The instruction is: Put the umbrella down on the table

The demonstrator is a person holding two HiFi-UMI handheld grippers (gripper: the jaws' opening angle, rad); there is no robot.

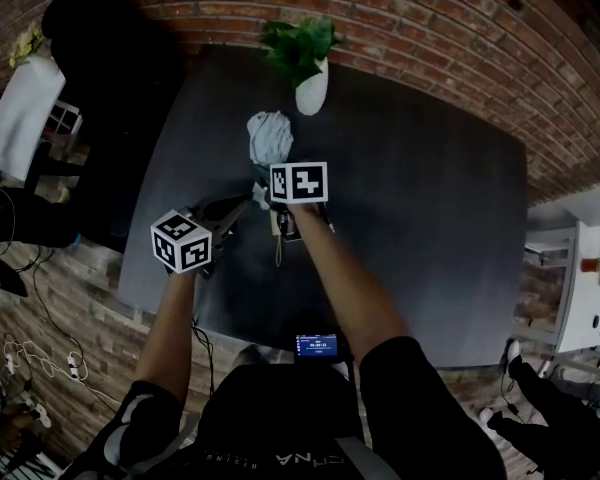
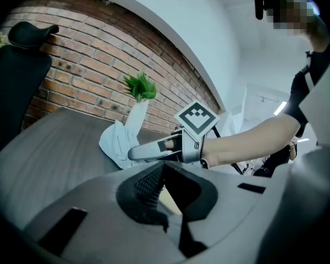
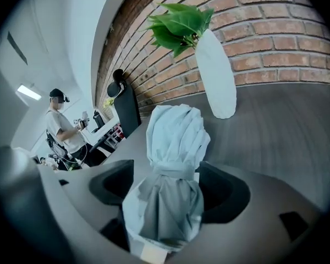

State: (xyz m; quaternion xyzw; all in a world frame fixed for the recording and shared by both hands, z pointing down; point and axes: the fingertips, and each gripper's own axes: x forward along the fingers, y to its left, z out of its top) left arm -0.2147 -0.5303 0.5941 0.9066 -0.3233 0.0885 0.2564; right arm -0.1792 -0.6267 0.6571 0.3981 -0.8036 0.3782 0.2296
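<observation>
Letting go is the step you're on, by the look of it: the umbrella point(image 3: 173, 147), folded & strapped, lies on the desk point(image 1: 430, 218) just beside the vase point(image 1: 311, 88), on the side of the vase toward you, its bunched top nearest the vase foot. Your right claw point(image 3: 169, 187) stands wide w/ the umbrella's lower half between the jaws; there's a gap each side, so the pads look off the fabric, i.e. no grip. Your left claw point(image 2: 165, 183) is narrow, tips together, nothing in it that I can make out, and it sits further from the vase than the right one, pointing across at it. Can't tell whether the handle end rests flat on the desk or leans on your right claw. Next move, imo: draw the right claw straight back away from the vase, keeping the jaws wide so neither pad snags the strap or loose folds and drags the umbrella w/ it. The left one needs nothing, just keep it clear.
</observation>
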